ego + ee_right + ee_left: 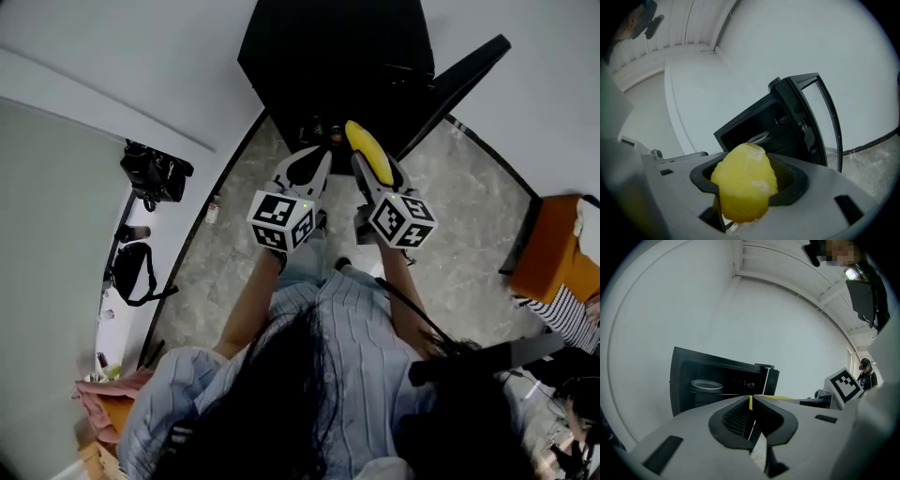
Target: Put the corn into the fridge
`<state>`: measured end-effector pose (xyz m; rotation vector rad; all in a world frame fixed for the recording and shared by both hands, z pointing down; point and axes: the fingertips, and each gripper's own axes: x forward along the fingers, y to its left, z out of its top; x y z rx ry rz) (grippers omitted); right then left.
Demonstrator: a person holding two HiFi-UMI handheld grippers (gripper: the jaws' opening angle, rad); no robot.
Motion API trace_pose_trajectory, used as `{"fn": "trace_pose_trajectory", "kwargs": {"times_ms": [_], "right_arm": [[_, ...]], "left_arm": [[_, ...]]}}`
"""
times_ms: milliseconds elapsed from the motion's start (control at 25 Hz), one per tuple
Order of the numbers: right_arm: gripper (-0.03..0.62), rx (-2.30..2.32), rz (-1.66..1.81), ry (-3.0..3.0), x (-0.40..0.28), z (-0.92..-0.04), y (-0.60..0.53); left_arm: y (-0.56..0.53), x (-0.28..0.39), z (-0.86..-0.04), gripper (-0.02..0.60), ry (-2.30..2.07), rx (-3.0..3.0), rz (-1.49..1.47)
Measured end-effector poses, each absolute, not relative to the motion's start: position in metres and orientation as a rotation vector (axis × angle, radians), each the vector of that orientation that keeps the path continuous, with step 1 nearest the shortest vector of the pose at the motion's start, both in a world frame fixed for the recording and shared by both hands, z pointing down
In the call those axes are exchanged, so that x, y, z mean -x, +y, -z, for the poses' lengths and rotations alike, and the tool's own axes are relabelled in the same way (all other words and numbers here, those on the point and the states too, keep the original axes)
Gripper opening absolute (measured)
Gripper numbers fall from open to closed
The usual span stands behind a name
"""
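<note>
R gripper (754, 180): clamped on corn (743, 185).
L gripper (751, 404): jaws together, empty.
Fridge (328, 56): door open, just ahead of corn.

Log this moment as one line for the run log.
right gripper: shut on corn | left gripper: shut, empty | fridge: door open, ahead | corn: not yet inside

Black fridge (330, 58) on marbled floor (223, 255)

A black bag (156, 172) lies left; an orange seat (551, 251) stands right.
</note>
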<state>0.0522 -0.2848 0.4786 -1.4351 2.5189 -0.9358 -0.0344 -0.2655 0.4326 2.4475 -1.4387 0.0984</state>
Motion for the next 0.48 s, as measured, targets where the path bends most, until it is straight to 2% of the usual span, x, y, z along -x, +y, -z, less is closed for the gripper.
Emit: {"fn": "trace_pose_trajectory", "kwargs": {"times_ms": [480], "right_arm": [[0.258, 1.642, 0.808, 2.465, -0.035, -0.486, -0.382]], "left_arm": [[-0.331, 0.053, -0.433, 0.028, -1.289, -2.513, -0.113]]}}
